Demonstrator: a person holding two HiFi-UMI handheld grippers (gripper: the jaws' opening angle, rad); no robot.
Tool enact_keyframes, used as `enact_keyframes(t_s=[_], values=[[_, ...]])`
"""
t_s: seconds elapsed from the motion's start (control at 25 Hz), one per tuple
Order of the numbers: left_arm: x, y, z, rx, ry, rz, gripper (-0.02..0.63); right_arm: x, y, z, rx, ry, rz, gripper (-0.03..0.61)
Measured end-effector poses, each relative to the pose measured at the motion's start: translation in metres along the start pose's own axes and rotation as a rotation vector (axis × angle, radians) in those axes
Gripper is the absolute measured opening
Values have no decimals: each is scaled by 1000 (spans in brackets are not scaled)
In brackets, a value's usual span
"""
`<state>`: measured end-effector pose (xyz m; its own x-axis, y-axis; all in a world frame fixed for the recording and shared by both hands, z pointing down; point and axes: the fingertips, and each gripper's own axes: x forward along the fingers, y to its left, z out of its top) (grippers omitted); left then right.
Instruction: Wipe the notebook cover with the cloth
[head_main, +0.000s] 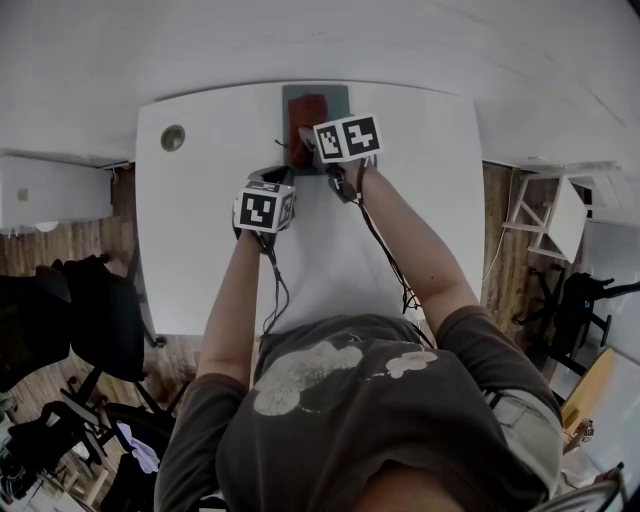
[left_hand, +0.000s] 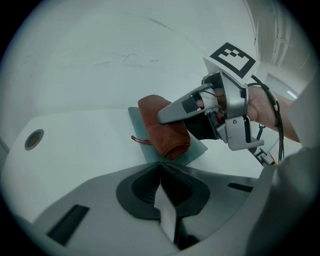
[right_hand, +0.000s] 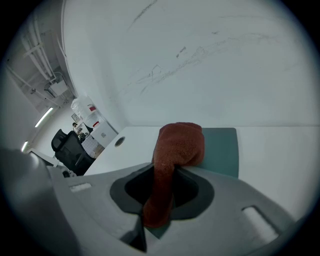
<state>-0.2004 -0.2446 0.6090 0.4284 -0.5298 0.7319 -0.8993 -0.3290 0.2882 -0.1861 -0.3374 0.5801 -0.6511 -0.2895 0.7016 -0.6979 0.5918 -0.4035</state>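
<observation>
Our right gripper (left_hand: 172, 114) has its jaws clamped on the red cloth (right_hand: 177, 145). The free end lies just ahead of them on the teal notebook (right_hand: 220, 150), likely so we can rub the cover. Our left gripper (left_hand: 161, 172) sits short of the notebook, its jaws closed on nothing.

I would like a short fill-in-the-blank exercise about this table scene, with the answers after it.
1. Of the left gripper and the right gripper, the cloth is held by the ____ one.
2. The left gripper's jaws are pressed ____, not apart.
3. The notebook lies at the table's ____ edge, beyond both grippers.

Missing words: right; together; far
</observation>
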Motion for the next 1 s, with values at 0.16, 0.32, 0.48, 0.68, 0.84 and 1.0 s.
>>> enact_keyframes(t_s=[0.16,0.32,0.48,0.68,0.84,1.0], values=[[0,-2,0,-2,-5,1,-2,-9,-12,-6,4,3,-20,78],[-1,-1,-1,-1,-5,2,-2,-18,-28,-9,13,8,-52,78],[0,0,-1,3,-1,2,-2,-27,-46,-9,27,9,-82,78],[1,0,-2,3,-2,-1,-2,-37,-62,-16,52,9,-111,78],[1,0,-1,-4,0,-5,-2,-43,-73,-19,75,1,-126,78],[0,-1,-1,-10,-6,-3,-2,-51,-82,-19,91,-8,-145,78]])
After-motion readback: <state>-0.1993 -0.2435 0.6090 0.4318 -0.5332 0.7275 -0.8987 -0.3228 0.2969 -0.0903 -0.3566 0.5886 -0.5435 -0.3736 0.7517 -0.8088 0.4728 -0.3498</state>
